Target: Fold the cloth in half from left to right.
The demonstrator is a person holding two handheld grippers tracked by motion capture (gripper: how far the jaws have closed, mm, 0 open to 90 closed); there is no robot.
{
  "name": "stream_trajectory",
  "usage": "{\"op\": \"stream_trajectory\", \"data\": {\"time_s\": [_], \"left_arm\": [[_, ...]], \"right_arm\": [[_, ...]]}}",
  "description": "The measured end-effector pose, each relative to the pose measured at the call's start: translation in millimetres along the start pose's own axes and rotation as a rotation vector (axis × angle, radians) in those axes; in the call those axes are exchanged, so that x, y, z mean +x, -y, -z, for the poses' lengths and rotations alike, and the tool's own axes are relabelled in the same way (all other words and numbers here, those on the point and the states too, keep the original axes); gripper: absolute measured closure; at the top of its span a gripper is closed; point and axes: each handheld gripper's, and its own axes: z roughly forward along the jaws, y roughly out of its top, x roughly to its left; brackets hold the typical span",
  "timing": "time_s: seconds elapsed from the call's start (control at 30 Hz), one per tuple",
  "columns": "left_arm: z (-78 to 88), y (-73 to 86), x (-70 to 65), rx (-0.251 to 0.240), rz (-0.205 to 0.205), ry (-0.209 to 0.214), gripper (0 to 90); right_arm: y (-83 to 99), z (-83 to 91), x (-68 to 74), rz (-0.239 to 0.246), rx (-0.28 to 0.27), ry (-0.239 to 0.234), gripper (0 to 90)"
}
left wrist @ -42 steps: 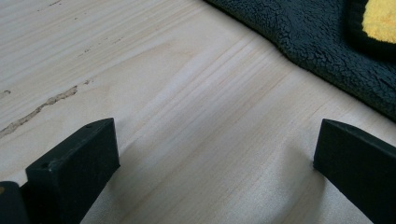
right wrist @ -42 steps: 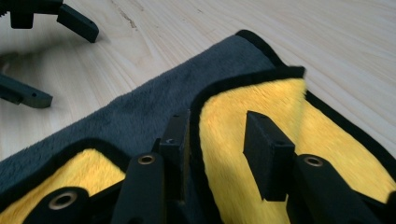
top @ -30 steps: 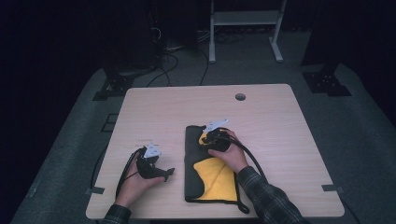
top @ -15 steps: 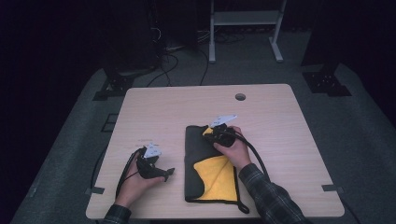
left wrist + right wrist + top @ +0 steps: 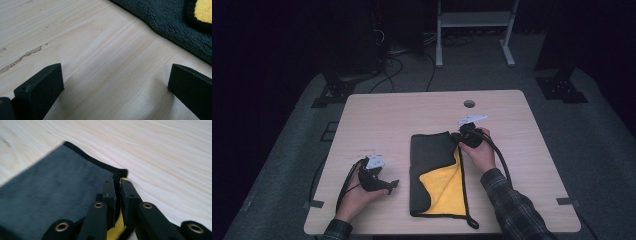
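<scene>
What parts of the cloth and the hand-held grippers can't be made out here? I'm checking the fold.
- Pinched corner of the dark grey cloth with yellow inner side: hidden between the shut right hand-held gripper, right gripper view.
- Cloth's far part: cut off by the frame edge, left gripper view.
- Left hand-held gripper: too small, high view.

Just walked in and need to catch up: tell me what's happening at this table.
A person is working a cloth on the table with two handheld grippers. The right gripper is shut on the cloth's far right corner, its jaws having just closed there. The cloth lies partly folded, dark grey with its yellow side showing near the person. The left gripper rests open on bare wood, left of the cloth and not touching it.
</scene>
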Motion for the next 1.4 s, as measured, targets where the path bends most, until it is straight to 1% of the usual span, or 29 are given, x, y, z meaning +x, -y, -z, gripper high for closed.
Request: {"op": "stream_trajectory", "data": {"time_s": [0.1, 0.17, 0.2, 0.23, 0.37, 0.4, 0.43, 0.47, 0.5, 0.53, 0.6, 0.67, 0.73, 0.8, 0.9, 1.03, 1.13, 1.27, 1.4], "left_arm": [[0.0, 0.0, 0.0, 0.000, 0.000, 0.000, 0.0], [0.0, 0.0, 0.0, 0.000, 0.000, 0.000, 0.0], [0.0, 0.0, 0.0, 0.000, 0.000, 0.000, 0.0], [0.0, 0.0, 0.0, 0.000, 0.000, 0.000, 0.0], [0.1, 0.0, 0.0, 0.001, 0.000, 0.000, 0.0], [0.1, 0.0, 0.0, 0.001, 0.000, 0.000, 0.0], [0.1, 0.0, 0.0, 0.001, 0.000, 0.000, 0.0], [0.1, 0.0, 0.0, 0.001, 0.000, 0.000, 0.0], [0.1, 0.0, 0.0, 0.001, 0.000, 0.000, 0.0], [0.1, 0.0, 0.0, 0.001, 0.000, 0.000, 0.0], [0.0, -0.1, 0.0, 0.001, 0.001, -0.001, 0.0], [0.0, -0.1, -0.1, 0.001, 0.001, -0.001, 0.0], [0.0, -0.2, -0.1, 0.002, 0.002, -0.001, 0.0], [0.0, -0.2, -0.1, 0.002, 0.002, -0.002, 0.0], [0.0, -0.2, -0.1, 0.002, 0.002, -0.002, 0.0], [-0.1, -0.2, -0.3, 0.000, 0.004, -0.002, 0.0], [-0.1, -0.1, -0.2, 0.000, 0.004, -0.001, 0.0], [-0.1, -0.2, -0.1, 0.000, 0.001, -0.002, 0.0], [-0.3, -0.2, -0.3, -0.003, 0.005, -0.002, 0.0]], "right_arm": [[5.2, -4.9, -10.2, -0.023, 0.019, 0.025, 79.8], [9.9, -9.2, -16.8, -0.031, 0.043, 0.034, 75.4], [12.6, -11.1, -20.0, -0.031, 0.057, 0.046, 72.8], [15.3, -12.1, -23.1, -0.042, 0.062, 0.054, 69.8], [21.7, -6.2, -38.0, -0.121, 0.010, 0.028, 59.4], [22.6, -2.8, -40.7, -0.140, -0.004, 0.011, 59.4], [22.8, 1.0, -42.4, -0.151, -0.020, -0.003, 59.3], [22.1, 5.6, -42.3, -0.151, -0.026, -0.001, 59.5], [20.9, 10.4, -41.5, -0.132, -0.035, -0.003, 59.6], [19.4, 15.4, -38.8, -0.123, -0.045, -0.015, 59.6], [17.1, 24.6, -30.6, -0.089, -0.064, -0.039, 59.9], [16.3, 30.9, -19.5, -0.065, -0.072, -0.081, 59.8], [17.1, 33.8, -7.1, -0.028, -0.075, -0.120, 59.1], [18.7, 34.1, 5.7, -0.001, -0.074, -0.160, 58.6], [21.1, 31.3, 24.7, 0.025, -0.072, -0.211, 58.2], [21.3, 25.5, 51.9, 0.102, -0.053, -0.277, 57.1], [20.8, 20.0, 72.2, 0.148, -0.041, -0.320, 56.7], [21.6, 9.5, 95.3, 0.193, -0.011, -0.362, 56.3], [25.6, -3.1, 109.8, 0.221, 0.020, -0.385, 55.3]]}}
